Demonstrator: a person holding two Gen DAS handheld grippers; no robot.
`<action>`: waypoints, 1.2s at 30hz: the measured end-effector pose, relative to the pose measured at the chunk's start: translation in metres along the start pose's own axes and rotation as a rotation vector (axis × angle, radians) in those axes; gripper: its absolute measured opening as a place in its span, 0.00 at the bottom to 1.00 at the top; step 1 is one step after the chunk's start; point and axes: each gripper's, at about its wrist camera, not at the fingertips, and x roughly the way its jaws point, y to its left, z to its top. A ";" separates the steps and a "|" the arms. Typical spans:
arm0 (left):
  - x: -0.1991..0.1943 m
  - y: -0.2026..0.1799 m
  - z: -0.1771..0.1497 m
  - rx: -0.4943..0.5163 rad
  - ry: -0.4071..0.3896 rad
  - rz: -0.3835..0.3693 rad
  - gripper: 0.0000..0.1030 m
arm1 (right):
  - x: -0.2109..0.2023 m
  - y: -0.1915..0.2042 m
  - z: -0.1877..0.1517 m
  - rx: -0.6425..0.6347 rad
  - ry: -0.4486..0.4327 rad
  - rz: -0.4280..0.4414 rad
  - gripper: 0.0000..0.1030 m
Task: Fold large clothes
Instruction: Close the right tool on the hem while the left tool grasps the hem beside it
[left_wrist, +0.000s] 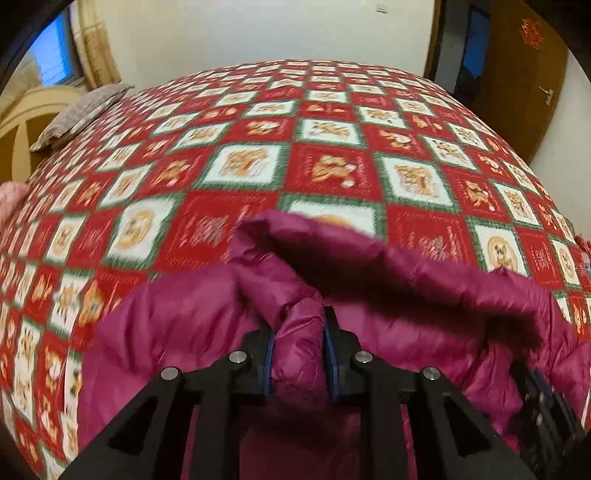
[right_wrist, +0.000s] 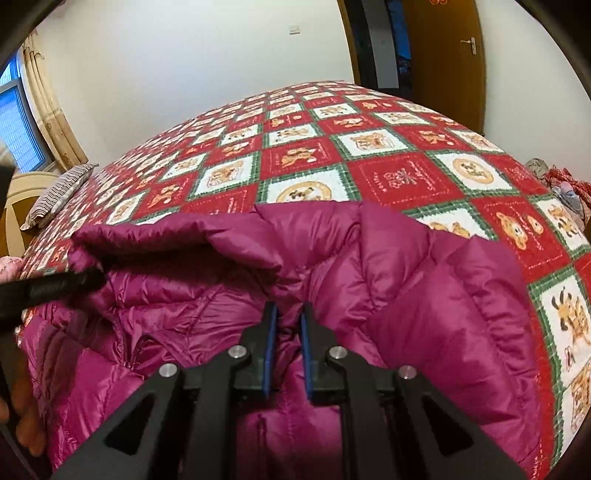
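A magenta puffer jacket (left_wrist: 388, 295) lies at the near edge of the bed, its hood raised and spread between the two grippers. It fills the lower half of the right wrist view (right_wrist: 424, 295). My left gripper (left_wrist: 298, 325) is shut on a bunched fold of the jacket beside the hood. My right gripper (right_wrist: 289, 317) is shut on a fold of the jacket below the hood. The left gripper's black finger shows at the left of the right wrist view (right_wrist: 62, 284), touching the hood's edge.
The bed carries a red, white and green checked bear-print cover (left_wrist: 321, 147). A striped pillow (left_wrist: 77, 114) lies at the far left by the cream headboard (left_wrist: 22, 122). A brown door (right_wrist: 447, 55) stands behind the bed. Clothes (right_wrist: 565, 184) are piled at the right.
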 end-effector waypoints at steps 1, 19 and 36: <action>-0.004 0.003 -0.004 -0.002 -0.017 0.005 0.22 | 0.000 0.000 0.000 0.002 0.000 0.002 0.11; 0.006 0.025 -0.056 -0.140 -0.114 0.084 0.26 | 0.002 0.004 0.001 -0.020 0.011 -0.013 0.16; 0.006 0.031 -0.057 -0.158 -0.119 0.035 0.28 | 0.004 0.051 0.058 -0.018 0.060 0.012 0.39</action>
